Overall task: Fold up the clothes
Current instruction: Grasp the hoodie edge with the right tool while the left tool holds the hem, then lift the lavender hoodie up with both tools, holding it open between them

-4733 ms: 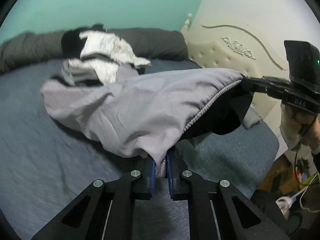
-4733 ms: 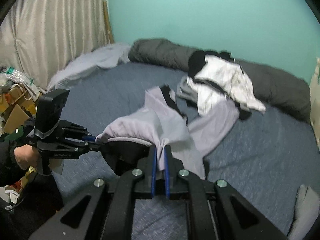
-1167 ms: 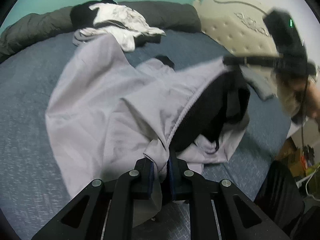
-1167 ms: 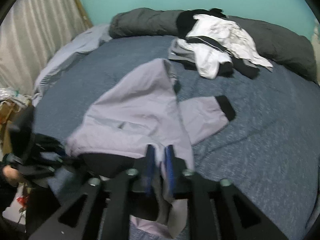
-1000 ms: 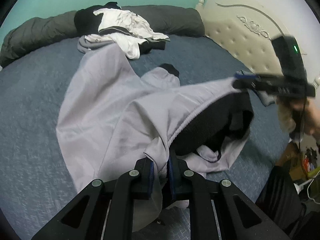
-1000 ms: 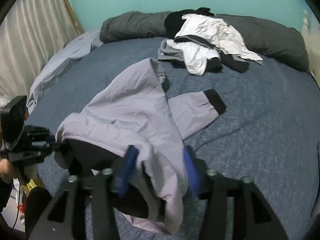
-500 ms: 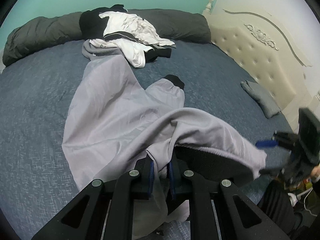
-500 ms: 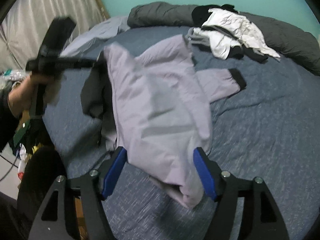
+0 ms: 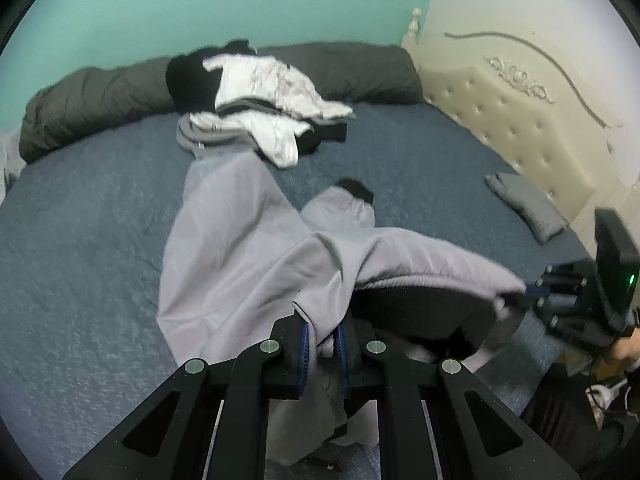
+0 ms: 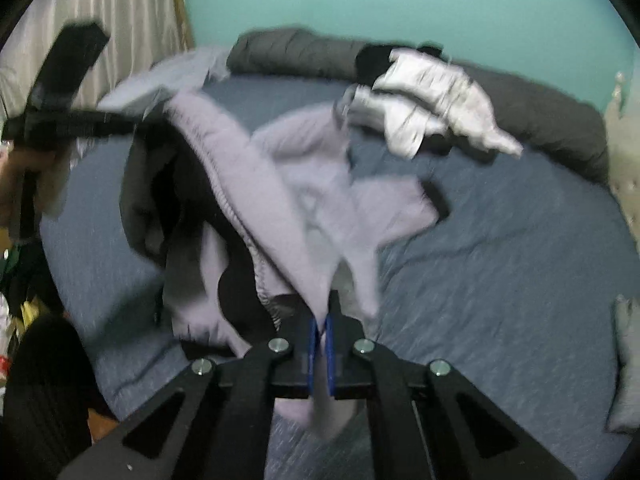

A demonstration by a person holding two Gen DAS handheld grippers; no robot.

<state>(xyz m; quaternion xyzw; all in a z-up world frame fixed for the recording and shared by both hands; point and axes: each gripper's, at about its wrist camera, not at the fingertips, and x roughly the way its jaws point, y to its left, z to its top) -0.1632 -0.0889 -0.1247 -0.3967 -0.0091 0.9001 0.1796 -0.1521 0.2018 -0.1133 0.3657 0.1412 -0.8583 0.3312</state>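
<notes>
Two tools [image 9: 322,340] [image 10: 319,338] — one lilac garment [image 9: 240,248]

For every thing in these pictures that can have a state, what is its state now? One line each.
Lilac garment: partly lifted at its hem, the rest lying on the bed.
Left hand-held gripper: shut on the lilac garment.
Right hand-held gripper: shut on the lilac garment.
Clothes pile: unfolded, heaped against the dark bolster.
Grey cloth: folded, by the headboard.

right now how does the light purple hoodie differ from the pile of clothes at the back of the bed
The light purple hoodie is one garment, spread toward the near edge; the pile of clothes is several black, white and grey pieces heaped against the dark bolster. The hoodie is gripped by both hand-held grippers; the pile is untouched. Both are unfolded on the blue bedspread.
</notes>
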